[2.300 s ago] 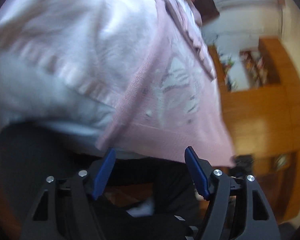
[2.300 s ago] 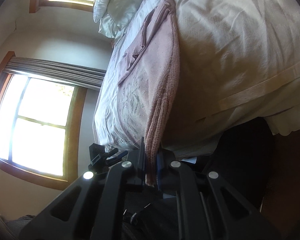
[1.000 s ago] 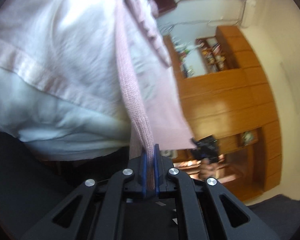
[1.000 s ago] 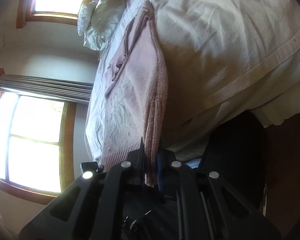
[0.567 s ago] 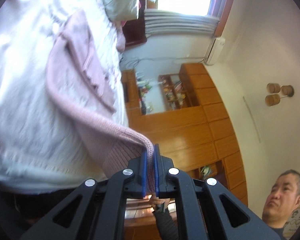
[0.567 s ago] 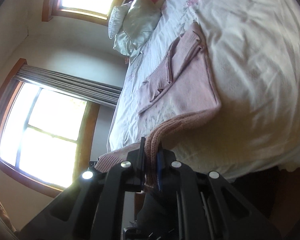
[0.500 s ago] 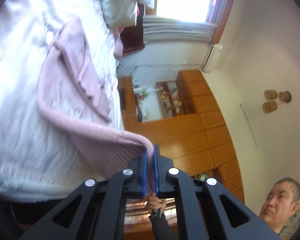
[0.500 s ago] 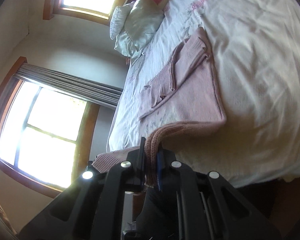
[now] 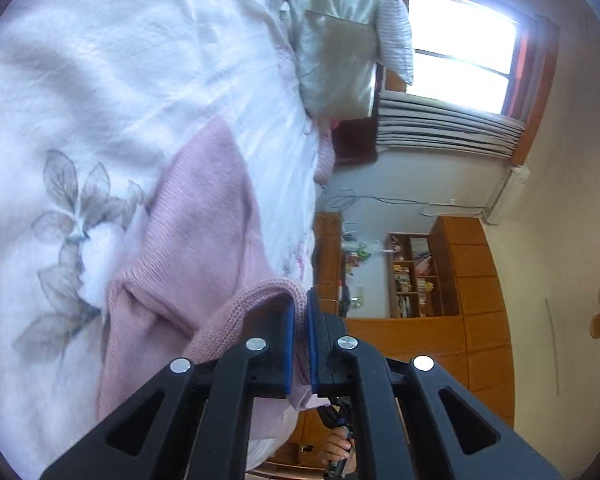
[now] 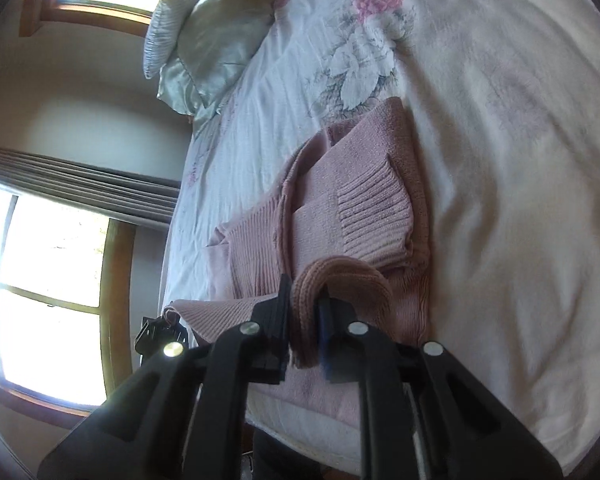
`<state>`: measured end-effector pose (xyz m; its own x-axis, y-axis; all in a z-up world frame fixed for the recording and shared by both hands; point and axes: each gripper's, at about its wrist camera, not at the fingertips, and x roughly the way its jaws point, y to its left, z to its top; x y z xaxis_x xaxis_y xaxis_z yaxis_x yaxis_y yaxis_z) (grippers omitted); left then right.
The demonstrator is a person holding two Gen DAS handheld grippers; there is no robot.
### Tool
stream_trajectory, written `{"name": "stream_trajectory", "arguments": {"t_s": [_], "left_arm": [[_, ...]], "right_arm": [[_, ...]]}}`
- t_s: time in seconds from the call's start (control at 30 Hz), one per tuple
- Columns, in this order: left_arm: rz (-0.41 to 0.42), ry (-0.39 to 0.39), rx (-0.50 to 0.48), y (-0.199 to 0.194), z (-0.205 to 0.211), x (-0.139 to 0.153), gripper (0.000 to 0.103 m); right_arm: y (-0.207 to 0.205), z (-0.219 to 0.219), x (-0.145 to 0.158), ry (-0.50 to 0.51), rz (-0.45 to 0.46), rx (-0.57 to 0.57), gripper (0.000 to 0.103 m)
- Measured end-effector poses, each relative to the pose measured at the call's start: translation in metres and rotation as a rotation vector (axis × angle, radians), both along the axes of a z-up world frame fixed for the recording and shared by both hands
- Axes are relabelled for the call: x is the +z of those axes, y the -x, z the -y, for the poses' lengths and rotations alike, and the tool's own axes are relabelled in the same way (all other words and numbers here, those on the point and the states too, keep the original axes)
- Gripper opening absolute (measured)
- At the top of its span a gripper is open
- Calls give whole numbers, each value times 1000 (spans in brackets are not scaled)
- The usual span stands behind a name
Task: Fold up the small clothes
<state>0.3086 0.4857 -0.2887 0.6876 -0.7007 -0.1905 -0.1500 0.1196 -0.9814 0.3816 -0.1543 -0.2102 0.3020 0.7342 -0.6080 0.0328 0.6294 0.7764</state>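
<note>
A pink knit sweater [image 9: 204,232] lies on a white floral bedspread [image 9: 100,80]. My left gripper [image 9: 299,308] is shut on the sweater's ribbed hem, lifted and curled forward over the body. In the right wrist view the sweater [image 10: 340,200] shows a folded sleeve with a ribbed cuff on top. My right gripper [image 10: 305,304] is shut on another part of the same hem, which loops up from the fabric. The other gripper [image 10: 156,332] shows at lower left, holding the stretched hem.
Silvery pillows [image 9: 336,40] and a striped cushion [image 9: 396,36] lie at the head of the bed [image 10: 500,160]. Bright windows [image 10: 40,280] with grey curtains flank it. Wooden cabinets and a shelf [image 9: 412,276] line the far wall. A hand [image 9: 336,448] holds the other gripper.
Both grippers have lifted the sweater's hem from the bed's edge and carried it forward over the body, toward the collar. The left shut on the hem earlier; the sweater now bends double.
</note>
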Motion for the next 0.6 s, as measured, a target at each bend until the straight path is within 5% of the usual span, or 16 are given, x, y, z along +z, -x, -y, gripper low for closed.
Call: {"name": "stream_trajectory", "arguments": {"t_s": [0.07, 0.1, 0.23, 0.37, 0.6], "left_arm": [[-43, -13, 6, -10, -1, -14, 6], [-46, -20, 6, -12, -2, -17, 6], [-21, -106, -19, -9, -8, -9, 14], [8, -228, -32, -4, -19, 12, 41], [46, -513, -198, -21, -3, 50, 51]], "right_arm": [[-14, -1, -10, 11, -23, -8, 41], [-18, 2, -9, 10, -14, -14, 44], [-21, 19, -3, 27, 37, -16, 44], [-16, 25, 2, 83, 69, 26, 46], [-21, 3, 2, 140, 126, 113, 46]]}}
